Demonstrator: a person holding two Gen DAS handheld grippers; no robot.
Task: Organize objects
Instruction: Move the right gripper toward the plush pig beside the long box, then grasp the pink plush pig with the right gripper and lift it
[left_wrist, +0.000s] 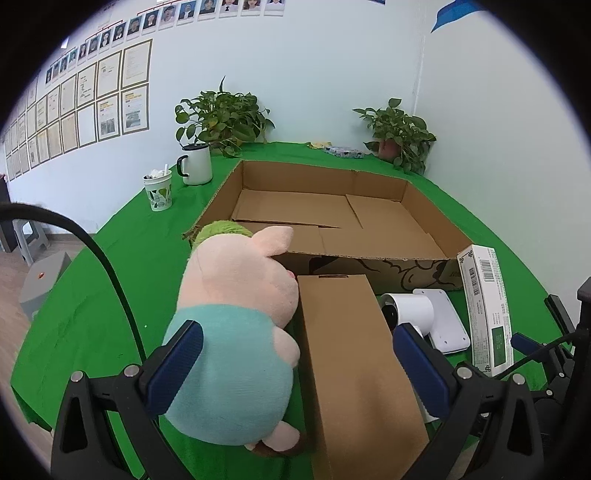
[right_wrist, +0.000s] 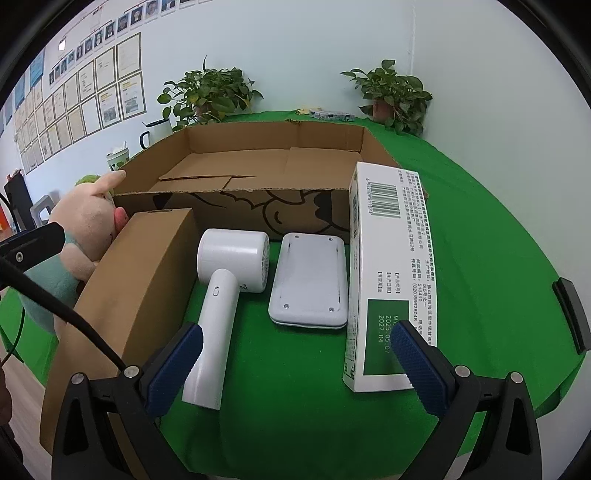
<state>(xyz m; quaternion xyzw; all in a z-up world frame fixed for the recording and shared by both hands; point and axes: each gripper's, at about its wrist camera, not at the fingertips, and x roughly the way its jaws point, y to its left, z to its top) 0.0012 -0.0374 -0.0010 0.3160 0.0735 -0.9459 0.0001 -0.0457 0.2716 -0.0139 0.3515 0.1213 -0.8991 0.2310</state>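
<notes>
A large open cardboard box lies on the green table. In front of it sit a pink pig plush in a teal shirt, a long brown carton, a white hair dryer, a flat white device and a white-and-green box. My left gripper is open, its fingers either side of the plush and brown carton. My right gripper is open and empty, above the cloth between the dryer handle and the white-and-green box.
A white mug and a paper cup stand left of the big box. Two potted plants and small packets sit at the table's back. Grey stools stand on the floor at left.
</notes>
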